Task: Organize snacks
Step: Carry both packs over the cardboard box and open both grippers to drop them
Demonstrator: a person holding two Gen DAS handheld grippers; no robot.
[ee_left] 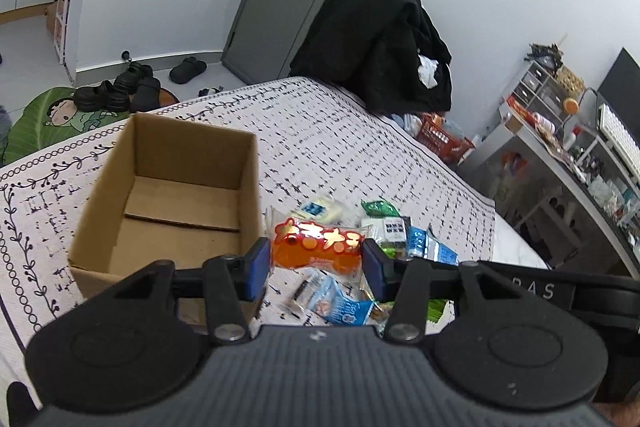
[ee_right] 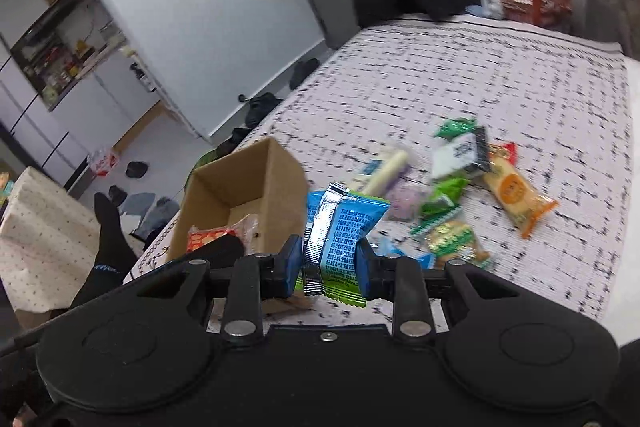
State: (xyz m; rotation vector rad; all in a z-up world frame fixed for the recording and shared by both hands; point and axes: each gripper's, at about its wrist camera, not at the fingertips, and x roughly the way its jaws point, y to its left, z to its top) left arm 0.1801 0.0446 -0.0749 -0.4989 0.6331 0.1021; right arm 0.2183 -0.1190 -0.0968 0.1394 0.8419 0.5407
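My left gripper (ee_left: 316,263) is shut on a red-orange snack packet (ee_left: 318,245), held just right of an open cardboard box (ee_left: 172,195) that looks empty in this view. My right gripper (ee_right: 328,263) is shut on a blue and green snack packet (ee_right: 340,231), held right of the same box (ee_right: 244,199); the left gripper with its red packet (ee_right: 208,237) shows at the box's opening. A pile of loose snack packets (ee_right: 452,187) lies on the patterned cloth (ee_right: 480,75); it also shows in the left wrist view (ee_left: 384,227).
A chair draped in a black coat (ee_left: 380,39) stands at the table's far edge. A red basket (ee_left: 442,141) and cluttered shelves (ee_left: 560,131) are to the right. Shoes (ee_left: 120,91) lie on the floor. A person's black-socked leg (ee_right: 108,243) is left of the table.
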